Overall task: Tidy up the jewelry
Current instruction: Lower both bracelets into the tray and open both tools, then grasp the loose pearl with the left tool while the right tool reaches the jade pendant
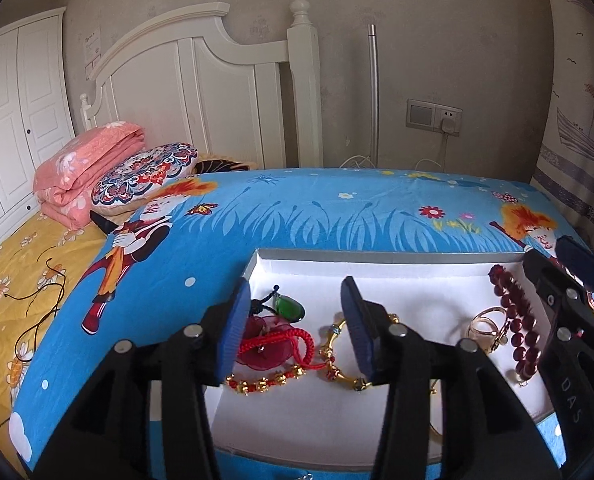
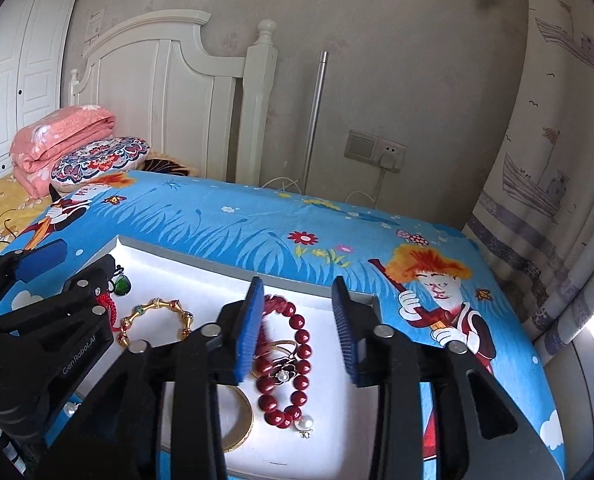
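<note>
Two hand-held claws hover over a shallow white box (image 1: pixel 257 264) of jewelry resting on a worktop draped in a blue cartoon cloth (image 1: pixel 297 216). The left claw (image 1: pixel 297 328) stands parted and empty above the box's left side, where a red woven cord bracelet (image 1: pixel 293 344) lies tangled with a green pendant (image 1: pixel 291 308) and touches a gold bangle (image 1: pixel 333 360). The right claw (image 2: pixel 299 332) is likewise parted and empty, straddling a dark red bead bracelet (image 2: pixel 297 364) with a flower ring (image 2: pixel 283 370) resting on it and a pearl earring (image 2: pixel 307 424) at its near end.

The pieces crowd and overlap, so a closing claw could likely drag a neighbour along; the ring may slide off the beads. With both claws near each other, they could also collide, or nudge the light box across the cloth.
</note>
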A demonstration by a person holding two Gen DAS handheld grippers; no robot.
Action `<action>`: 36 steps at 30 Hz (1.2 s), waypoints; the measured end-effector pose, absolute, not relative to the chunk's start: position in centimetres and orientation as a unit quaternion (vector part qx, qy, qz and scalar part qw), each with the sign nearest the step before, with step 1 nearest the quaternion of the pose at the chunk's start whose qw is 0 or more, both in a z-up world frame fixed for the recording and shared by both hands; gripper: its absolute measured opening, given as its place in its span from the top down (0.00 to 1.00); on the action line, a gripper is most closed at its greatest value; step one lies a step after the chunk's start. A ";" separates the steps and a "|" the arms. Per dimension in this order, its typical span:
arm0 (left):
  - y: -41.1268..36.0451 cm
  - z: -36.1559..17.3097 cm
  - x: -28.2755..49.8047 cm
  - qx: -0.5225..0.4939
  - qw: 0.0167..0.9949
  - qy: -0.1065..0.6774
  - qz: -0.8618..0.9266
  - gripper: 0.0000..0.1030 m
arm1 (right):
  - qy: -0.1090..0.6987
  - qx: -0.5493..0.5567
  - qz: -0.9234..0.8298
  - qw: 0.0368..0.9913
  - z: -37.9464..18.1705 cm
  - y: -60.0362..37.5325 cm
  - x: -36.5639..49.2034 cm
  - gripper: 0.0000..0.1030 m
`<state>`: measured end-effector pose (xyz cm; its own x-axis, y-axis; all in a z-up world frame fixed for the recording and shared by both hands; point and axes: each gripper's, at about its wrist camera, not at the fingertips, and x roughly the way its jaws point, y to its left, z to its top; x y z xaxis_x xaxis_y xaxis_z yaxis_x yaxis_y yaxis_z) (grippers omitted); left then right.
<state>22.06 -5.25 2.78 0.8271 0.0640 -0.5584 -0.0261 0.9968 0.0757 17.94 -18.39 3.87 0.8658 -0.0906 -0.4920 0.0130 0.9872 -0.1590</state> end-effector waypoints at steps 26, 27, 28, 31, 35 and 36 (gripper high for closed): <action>-2.1 2.3 13.2 0.029 0.962 0.272 0.025 0.18 | 0.280 -0.047 0.058 0.957 0.6 -18.1 6.9 0.59; -1.9 2.1 12.7 0.027 0.961 0.274 0.023 0.18 | 0.287 -0.045 0.063 0.955 0.1 -18.0 6.5 0.59; -1.7 1.9 12.2 0.026 0.960 0.277 0.020 0.18 | 0.293 -0.044 0.067 0.953 -0.3 -17.9 6.2 0.59; -1.0 1.0 10.8 0.026 0.960 0.278 0.021 0.18 | 0.306 -0.043 0.074 0.948 -1.7 -17.6 5.6 0.57; -0.1 -0.6 9.8 0.029 0.956 0.291 0.016 0.18 | 0.327 -0.033 0.082 0.941 -3.0 -17.6 5.7 0.52; 0.1 -1.0 9.7 0.029 0.955 0.295 0.015 0.18 | 0.329 -0.031 0.083 0.940 -3.1 -17.6 5.8 0.52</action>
<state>9.69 0.06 -1.03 0.8253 0.0458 -0.5629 -0.0118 0.9979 0.0639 5.80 -17.62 -3.12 0.7696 0.1356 -0.6240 -0.1761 0.9844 -0.0032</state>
